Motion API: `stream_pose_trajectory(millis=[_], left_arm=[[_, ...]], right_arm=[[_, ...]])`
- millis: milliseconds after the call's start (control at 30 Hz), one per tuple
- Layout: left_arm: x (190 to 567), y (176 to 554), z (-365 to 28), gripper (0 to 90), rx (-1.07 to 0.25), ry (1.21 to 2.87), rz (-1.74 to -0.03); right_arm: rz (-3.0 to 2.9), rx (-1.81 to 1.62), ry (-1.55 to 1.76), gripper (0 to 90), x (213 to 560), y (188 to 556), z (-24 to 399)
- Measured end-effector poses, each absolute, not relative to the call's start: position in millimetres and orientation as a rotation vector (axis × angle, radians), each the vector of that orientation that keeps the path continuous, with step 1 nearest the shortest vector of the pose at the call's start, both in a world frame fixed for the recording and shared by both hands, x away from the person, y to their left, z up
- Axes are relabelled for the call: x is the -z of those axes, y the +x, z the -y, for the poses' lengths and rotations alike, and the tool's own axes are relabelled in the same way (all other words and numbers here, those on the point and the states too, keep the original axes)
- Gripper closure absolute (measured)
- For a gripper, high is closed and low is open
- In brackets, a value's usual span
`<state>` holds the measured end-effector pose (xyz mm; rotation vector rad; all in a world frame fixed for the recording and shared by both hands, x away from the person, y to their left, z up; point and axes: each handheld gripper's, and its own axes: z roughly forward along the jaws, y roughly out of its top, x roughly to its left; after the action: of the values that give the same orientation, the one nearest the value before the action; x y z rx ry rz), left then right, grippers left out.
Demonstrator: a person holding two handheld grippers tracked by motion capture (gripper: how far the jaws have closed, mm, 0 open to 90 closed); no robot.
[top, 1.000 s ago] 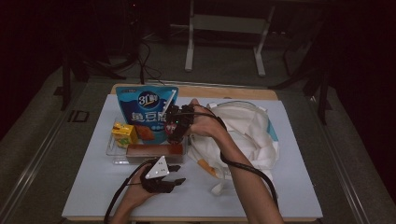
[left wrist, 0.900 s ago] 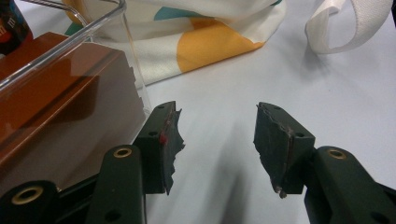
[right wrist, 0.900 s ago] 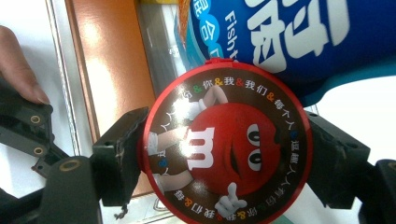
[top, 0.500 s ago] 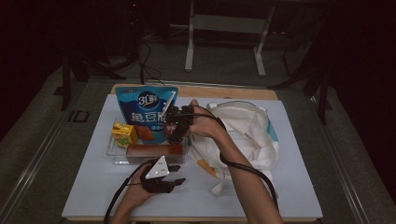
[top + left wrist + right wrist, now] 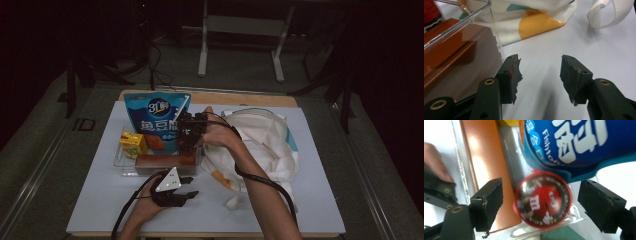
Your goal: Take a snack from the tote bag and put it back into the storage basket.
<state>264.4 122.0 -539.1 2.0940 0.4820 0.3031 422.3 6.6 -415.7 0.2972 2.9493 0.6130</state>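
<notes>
Right gripper (image 5: 539,202): jaws apart, straddling red candy tub (image 5: 543,199) in clear tray (image 5: 120,161), not yet clamped. Left gripper (image 5: 539,75): apart, empty, near side. Tote bag (image 5: 270,145) right, awaiting items.

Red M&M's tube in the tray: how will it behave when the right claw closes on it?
The red M&M's tube shows a round cap, so it could slip or twist between the flat pads. It looks rigid, unlikely to crush. It stands tight between the brown box and the blue snack bag, so lifting it may nudge the bag.
</notes>
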Motion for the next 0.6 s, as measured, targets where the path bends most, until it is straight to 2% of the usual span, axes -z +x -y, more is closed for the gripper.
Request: stream_pose_trajectory(millis=[600], left_arm=[[539.2,264.5,-122.1,49.5,-0.301,2.093,-0.484]], right_arm=[[-2.932,-0.625,0.298,22.5,410.5,420.8,-0.8]])
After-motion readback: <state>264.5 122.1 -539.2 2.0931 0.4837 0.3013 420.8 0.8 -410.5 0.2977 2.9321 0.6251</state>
